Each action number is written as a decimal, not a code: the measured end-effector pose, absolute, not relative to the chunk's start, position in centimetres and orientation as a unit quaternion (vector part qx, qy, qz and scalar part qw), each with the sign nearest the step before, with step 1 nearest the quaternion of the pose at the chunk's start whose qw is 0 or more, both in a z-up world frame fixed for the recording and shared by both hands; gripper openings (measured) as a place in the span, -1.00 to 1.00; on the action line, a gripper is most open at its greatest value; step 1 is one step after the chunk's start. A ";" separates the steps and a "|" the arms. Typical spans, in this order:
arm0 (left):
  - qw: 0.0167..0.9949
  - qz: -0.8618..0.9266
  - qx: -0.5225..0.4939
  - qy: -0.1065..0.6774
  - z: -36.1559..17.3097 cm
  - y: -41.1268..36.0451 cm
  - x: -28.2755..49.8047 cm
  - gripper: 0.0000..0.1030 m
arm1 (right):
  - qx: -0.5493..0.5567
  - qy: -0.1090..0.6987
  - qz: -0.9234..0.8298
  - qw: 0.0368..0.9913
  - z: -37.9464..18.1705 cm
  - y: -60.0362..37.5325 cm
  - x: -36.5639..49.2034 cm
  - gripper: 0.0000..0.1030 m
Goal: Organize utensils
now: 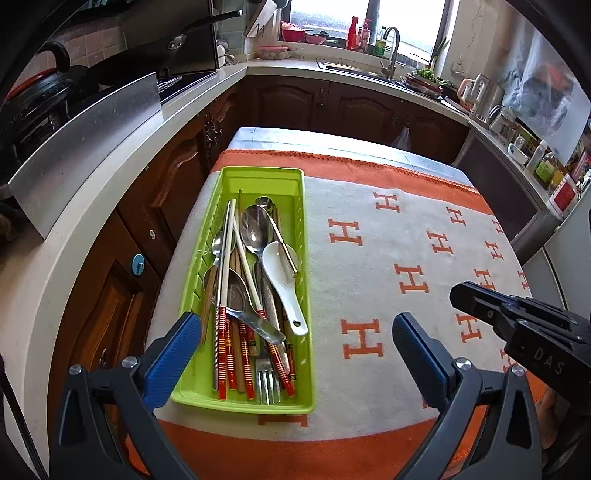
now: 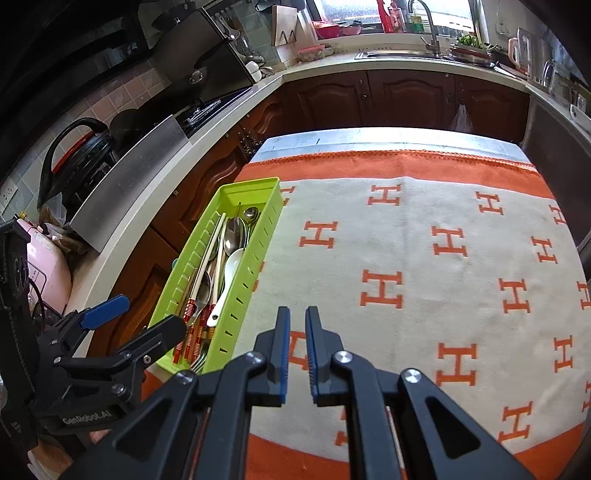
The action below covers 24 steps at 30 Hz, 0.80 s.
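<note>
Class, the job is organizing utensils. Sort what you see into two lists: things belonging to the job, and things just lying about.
Belonging to the job:
green tray
white ceramic spoon
metal spoons
chopsticks
fork

Lying about:
patterned cloth
tap
red bottles
kettle

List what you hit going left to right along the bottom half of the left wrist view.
Wooden cabinet door → left gripper's left pad → green utensil tray → H-patterned cloth → its right pad → right gripper.

Glossy plastic tray, woven cloth
</note>
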State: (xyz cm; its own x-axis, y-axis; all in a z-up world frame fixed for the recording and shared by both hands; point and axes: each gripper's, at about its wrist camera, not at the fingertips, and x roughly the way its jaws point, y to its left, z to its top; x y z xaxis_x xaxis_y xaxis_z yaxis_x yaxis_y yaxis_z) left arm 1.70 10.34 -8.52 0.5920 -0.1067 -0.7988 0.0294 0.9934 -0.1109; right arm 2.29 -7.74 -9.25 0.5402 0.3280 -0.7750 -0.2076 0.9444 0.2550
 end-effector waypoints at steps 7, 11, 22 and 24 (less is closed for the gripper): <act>0.898 -0.057 -0.028 0.435 -5.9 6.8 0.8 0.98 | 0.078 0.440 0.138 0.884 -6.7 -10.9 -0.3 -0.84; 0.902 -0.056 -0.017 0.428 -4.6 5.0 0.3 0.98 | 0.073 0.420 0.126 0.896 -5.5 -11.8 -1.7 -0.73; 0.915 -0.057 -0.017 0.398 -2.3 2.6 -0.9 0.98 | 0.071 0.376 0.105 0.918 -3.8 -13.6 -3.2 -0.66; 0.916 -0.057 -0.016 0.396 -2.2 2.4 -1.0 0.98 | 0.075 0.375 0.105 0.918 -3.8 -13.8 -3.3 -0.66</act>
State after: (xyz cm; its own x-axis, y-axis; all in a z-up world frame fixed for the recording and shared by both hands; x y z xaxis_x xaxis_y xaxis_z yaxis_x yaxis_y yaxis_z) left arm -1.02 2.45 -2.24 0.6792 -0.1169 -0.7246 0.0921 0.9930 -0.0739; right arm -3.28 -13.79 -3.83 0.6965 0.2501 -0.6726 -0.1372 0.9664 0.2172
